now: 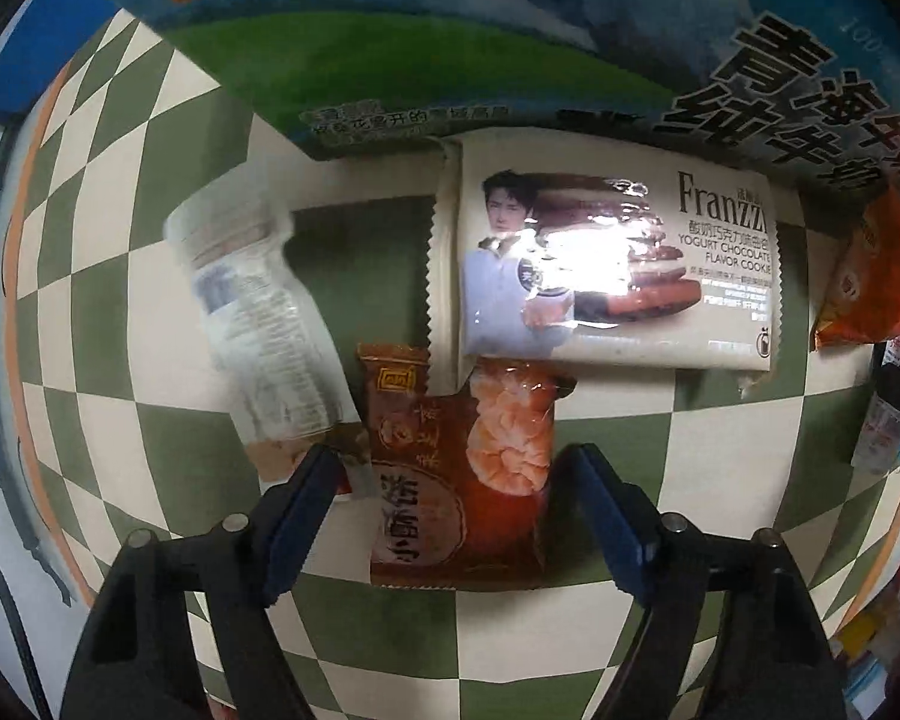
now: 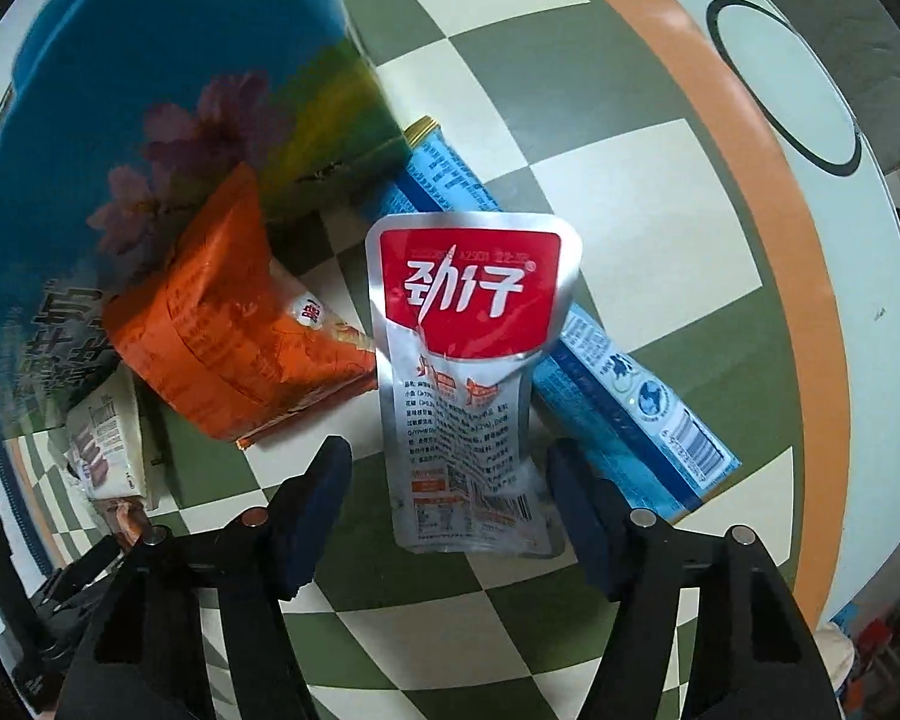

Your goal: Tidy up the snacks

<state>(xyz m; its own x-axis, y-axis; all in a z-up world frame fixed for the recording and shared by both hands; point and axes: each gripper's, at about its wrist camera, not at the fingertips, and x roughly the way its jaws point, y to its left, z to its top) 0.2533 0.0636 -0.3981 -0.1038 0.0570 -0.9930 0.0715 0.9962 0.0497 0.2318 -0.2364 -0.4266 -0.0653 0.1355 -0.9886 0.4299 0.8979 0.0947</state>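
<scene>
In the left wrist view my left gripper (image 1: 450, 468) is open, its fingers on either side of a brown shrimp snack packet (image 1: 456, 468) lying on the checkered table. Beyond it lie a cream Franzzi cookie pack (image 1: 618, 264) and a clear plastic jar (image 1: 258, 312) on its side. In the right wrist view my right gripper (image 2: 450, 474) is open around the lower end of a silver and red pouch (image 2: 462, 372). An orange bag (image 2: 234, 324) lies to its left and a long blue pack (image 2: 606, 372) under its right side.
A large blue and green milk carton (image 1: 510, 42) stands behind the snacks and also shows in the right wrist view (image 2: 150, 96). The orange bag (image 1: 876, 276) sits at the right. The green and white checkered table (image 2: 660, 192) has an orange rim band (image 2: 810, 300).
</scene>
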